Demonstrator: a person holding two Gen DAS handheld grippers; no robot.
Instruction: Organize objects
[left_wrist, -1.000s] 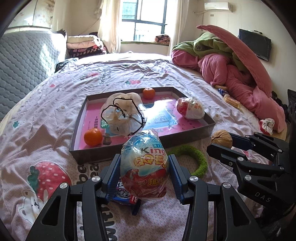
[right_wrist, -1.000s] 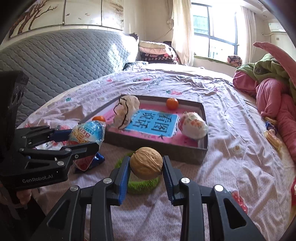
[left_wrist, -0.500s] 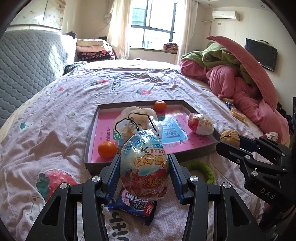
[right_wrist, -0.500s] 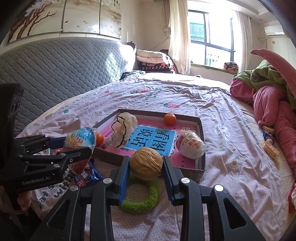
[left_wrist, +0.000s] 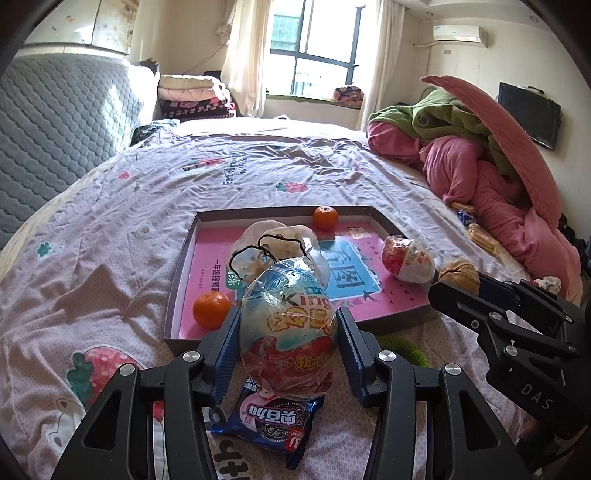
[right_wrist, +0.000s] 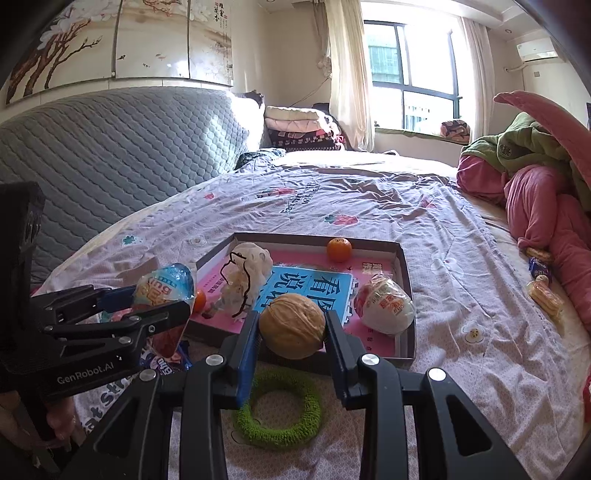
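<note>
Carry step, both tools loaded. Leftmost, the left gripper is clamped on a foil-wrapped toy egg, held clear of the bedspread, just short of the tray's near wall. Under it on the sheet lies one cookie packet. Next, the tray, a shallow box with a pink liner, holds four things: two oranges, one at the near left corner and one by the far wall, one white bag with black cord, and one second wrapped egg on the right side. So two eggs in all, one held, one in the tray. One green fuzzy ring lies on the sheet before the tray, below the right tool. The right gripper is clamped on one walnut, also in the air, over the tray's near edge. Far right, a few loose snack packets by the pink quilt; count unclear. Next move likely: bring both loads over free liner, lower, then part the jaws; egg may roll, so set it low.
</note>
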